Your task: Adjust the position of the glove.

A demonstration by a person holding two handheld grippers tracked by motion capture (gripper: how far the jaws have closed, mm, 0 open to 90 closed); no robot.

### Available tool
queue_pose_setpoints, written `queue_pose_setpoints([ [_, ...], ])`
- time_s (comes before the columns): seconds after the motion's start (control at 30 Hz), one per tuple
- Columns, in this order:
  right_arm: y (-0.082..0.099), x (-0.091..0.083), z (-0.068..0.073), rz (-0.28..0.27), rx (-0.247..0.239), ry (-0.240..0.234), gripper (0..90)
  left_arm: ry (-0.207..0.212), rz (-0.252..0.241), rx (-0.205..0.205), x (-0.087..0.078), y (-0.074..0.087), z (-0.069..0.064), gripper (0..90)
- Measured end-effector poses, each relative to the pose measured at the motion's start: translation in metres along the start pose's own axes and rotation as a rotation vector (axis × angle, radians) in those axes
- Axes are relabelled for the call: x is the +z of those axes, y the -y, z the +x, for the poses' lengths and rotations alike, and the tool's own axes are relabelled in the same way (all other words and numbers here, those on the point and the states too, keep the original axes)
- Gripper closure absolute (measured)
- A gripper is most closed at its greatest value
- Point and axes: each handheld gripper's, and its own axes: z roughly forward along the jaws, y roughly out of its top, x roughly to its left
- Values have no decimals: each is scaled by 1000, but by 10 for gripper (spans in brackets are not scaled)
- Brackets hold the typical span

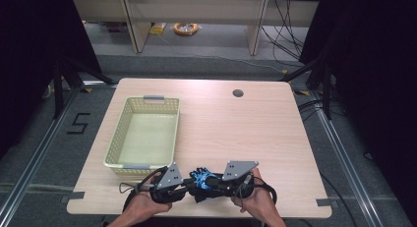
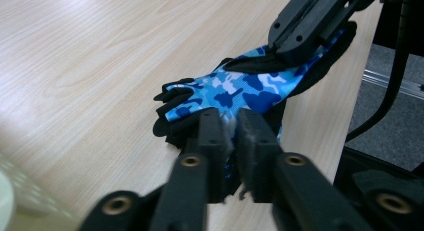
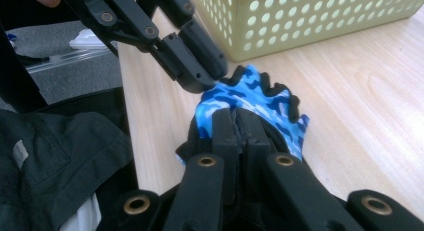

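You are holding a gripper in each hand, low at the near edge of the wooden table (image 1: 231,124). Your left hand (image 1: 141,207) holds the left gripper (image 2: 231,141), and your right hand (image 1: 252,200) holds the right gripper (image 3: 236,122). The two grippers point in toward each other, and they meet over a glove (image 1: 202,179).

The glove is blue with dark blue and white patches, like camouflage, and it has black edges and black finger parts. It lies on the table close to the near edge, right between your two hands.

In the left gripper view, the two black jaws are pulled close together with a bit of the glove's cloth pinched between them. In that same view, the right gripper comes in from the top right and its tip presses on the far end of the glove.

In the right gripper view, the two black jaws are also squeezed together on the glove's cloth. In that view, the left gripper reaches in from the top left and its tip touches the glove's other side. The glove's black fingertips stick out past the jaws.

A pale yellow basket (image 1: 114,147) with lots of small holes sits on the left part of the table, near the glove but not touching it. In the high view the basket looks empty.

A small round hole (image 1: 238,93) is in the table top near the far edge.
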Motion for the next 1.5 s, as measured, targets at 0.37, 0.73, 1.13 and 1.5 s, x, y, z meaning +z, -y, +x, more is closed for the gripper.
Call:
queue_pose_setpoints([
  [0.37, -6, 10, -14, 56, -122, -54, 886, -2, 26, 25, 1, 7, 0, 875],
  [0.73, 16, 23, -10, 112, -116, -112, 873, -1, 51, -110, 5, 17, 11, 679],
  [1.13, 30, -9, -11, 64, 129, 88, 650, -11, 87, -158, 14, 20, 22, 487],
  [1.5, 47, -14, -17, 101, 245, 168, 644, 5, 106, -213, 28, 18, 23, 460],
])
